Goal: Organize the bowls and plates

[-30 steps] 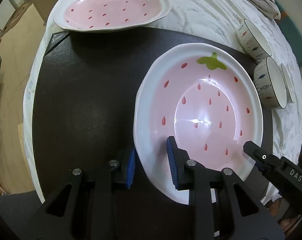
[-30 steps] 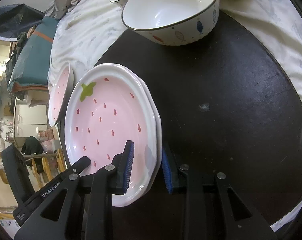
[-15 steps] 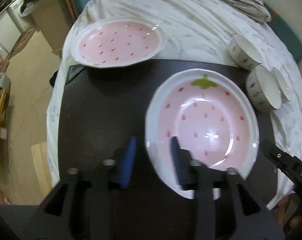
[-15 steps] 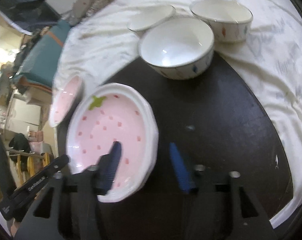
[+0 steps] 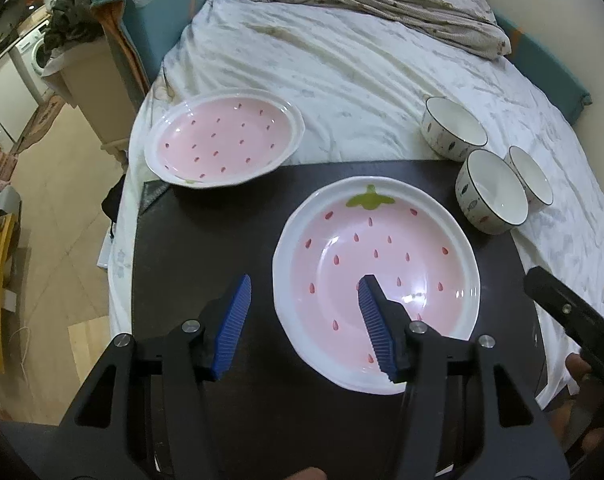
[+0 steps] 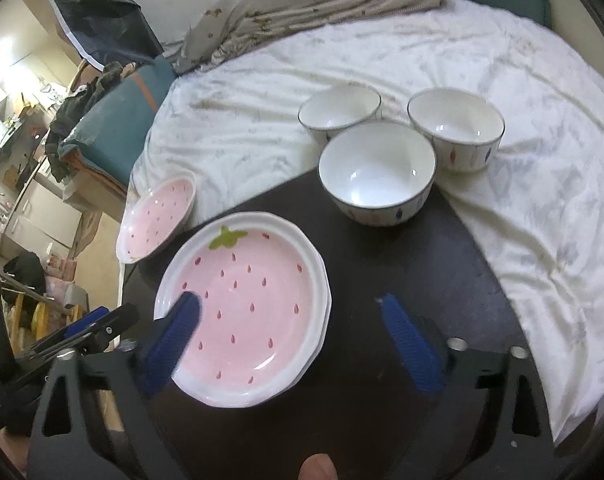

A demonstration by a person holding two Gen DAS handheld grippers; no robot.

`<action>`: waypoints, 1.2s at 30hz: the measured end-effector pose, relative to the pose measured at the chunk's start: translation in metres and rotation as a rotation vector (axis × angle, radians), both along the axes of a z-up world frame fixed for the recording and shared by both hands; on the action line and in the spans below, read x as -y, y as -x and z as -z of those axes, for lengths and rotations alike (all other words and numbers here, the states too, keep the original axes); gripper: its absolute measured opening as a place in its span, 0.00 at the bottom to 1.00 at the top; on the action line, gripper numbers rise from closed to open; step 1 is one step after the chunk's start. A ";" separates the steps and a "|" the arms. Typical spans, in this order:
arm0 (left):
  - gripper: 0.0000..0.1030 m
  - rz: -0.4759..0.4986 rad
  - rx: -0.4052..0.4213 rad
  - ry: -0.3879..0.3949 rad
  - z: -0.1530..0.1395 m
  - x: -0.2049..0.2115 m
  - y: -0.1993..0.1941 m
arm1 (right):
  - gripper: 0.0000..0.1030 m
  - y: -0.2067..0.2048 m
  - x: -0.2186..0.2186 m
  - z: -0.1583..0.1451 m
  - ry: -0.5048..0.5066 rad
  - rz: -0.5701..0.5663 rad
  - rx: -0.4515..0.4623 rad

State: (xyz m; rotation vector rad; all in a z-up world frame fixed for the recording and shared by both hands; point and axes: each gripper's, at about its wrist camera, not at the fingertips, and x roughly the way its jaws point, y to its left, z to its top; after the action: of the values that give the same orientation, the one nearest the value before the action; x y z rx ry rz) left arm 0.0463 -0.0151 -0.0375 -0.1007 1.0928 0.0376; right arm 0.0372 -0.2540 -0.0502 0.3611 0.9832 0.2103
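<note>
Grippers now raised above dark tabletop [image 5: 206, 240]

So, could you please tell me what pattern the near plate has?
Near plate: pink strawberry with red seeds, green leaf, white rim; clearest in left wrist view.

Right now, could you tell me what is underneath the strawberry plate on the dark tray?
In the right wrist view, the rim of a second plate shows beneath the strawberry plate, so it sits on a stack. The dark tray lies below. Whether more plates are underneath is hidden.
</note>
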 end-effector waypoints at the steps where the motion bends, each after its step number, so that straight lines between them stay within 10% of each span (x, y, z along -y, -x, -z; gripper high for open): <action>1: 0.51 -0.001 0.008 -0.010 -0.003 0.000 0.001 | 0.99 0.001 0.000 -0.003 -0.008 0.003 0.008; 9: 0.53 0.005 0.048 -0.009 -0.028 -0.005 0.001 | 1.00 0.010 -0.002 -0.023 0.003 0.043 0.115; 11: 0.89 -0.007 0.049 -0.002 -0.030 -0.009 -0.002 | 1.00 0.009 -0.003 -0.025 0.001 0.040 0.122; 13: 1.00 -0.008 0.055 0.018 -0.033 -0.012 -0.005 | 1.00 0.009 -0.003 -0.028 -0.002 0.053 0.129; 36: 1.00 0.076 -0.006 0.034 -0.045 -0.069 -0.091 | 1.00 -0.062 -0.054 -0.053 0.039 -0.032 0.026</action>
State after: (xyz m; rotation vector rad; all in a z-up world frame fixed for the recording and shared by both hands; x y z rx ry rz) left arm 0.1369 0.0538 0.0079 -0.0895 1.1023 -0.0487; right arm 0.0988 -0.2004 0.0023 0.3065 0.9670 0.2244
